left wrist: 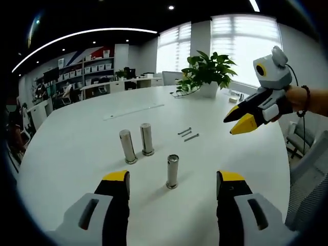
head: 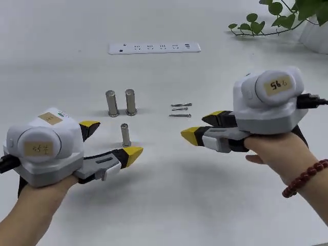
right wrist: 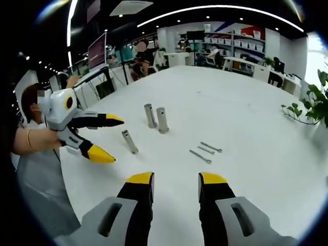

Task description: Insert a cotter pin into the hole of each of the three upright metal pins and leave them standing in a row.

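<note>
Three steel pins (head: 130, 101) stand upright at the middle of the head view. Two are side by side behind, and the front pin (head: 125, 134) stands alone nearer the lower edge, so they are not yet in a row. Three cotter pins (head: 180, 115) lie flat on the white counter (head: 169, 200) just right of them, none inserted. The left tool (head: 111, 138), at lower left, has its jaws wide apart and empty, with the front pin just ahead of the gap. The right tool (head: 203, 124), right of centre, has its jaws apart by a narrower gap and is also empty. The pins look solid, smooth and stiff, yet apt to tip on their small flanged bases, so each is best clamped low on the shank. The cotter pins look thin, light and likely to skid on the counter. The looped head is probably the place to pinch, though the frames are too coarse to show which end that is.
</note>
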`<action>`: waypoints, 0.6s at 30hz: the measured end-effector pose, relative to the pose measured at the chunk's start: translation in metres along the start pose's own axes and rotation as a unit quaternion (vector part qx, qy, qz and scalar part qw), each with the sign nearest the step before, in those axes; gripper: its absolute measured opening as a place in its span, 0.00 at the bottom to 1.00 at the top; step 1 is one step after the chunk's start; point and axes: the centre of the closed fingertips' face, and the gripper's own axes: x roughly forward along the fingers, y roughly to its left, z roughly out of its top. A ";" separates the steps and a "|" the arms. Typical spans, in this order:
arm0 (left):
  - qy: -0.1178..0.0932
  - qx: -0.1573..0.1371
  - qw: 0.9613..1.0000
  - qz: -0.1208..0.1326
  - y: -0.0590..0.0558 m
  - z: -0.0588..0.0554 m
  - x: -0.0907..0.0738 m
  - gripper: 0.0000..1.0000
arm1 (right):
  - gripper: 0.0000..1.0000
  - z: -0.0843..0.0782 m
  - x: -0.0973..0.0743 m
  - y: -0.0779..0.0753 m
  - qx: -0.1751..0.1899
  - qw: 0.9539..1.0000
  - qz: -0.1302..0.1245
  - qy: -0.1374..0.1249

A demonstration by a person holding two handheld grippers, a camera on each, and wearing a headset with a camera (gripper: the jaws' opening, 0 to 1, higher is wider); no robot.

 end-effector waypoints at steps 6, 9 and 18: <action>0.001 0.003 1.000 0.004 -0.005 0.002 -0.010 0.77 | 0.24 0.004 0.008 -0.012 -0.030 0.999 0.005 0.024; 0.003 0.001 1.000 0.001 -0.007 0.003 -0.014 0.80 | 0.23 0.007 0.016 -0.022 -0.039 0.998 0.009 0.037; 0.020 0.010 1.000 -0.003 -0.016 -0.003 -0.022 0.90 | 0.18 0.006 0.034 -0.036 -0.071 0.995 0.017 0.074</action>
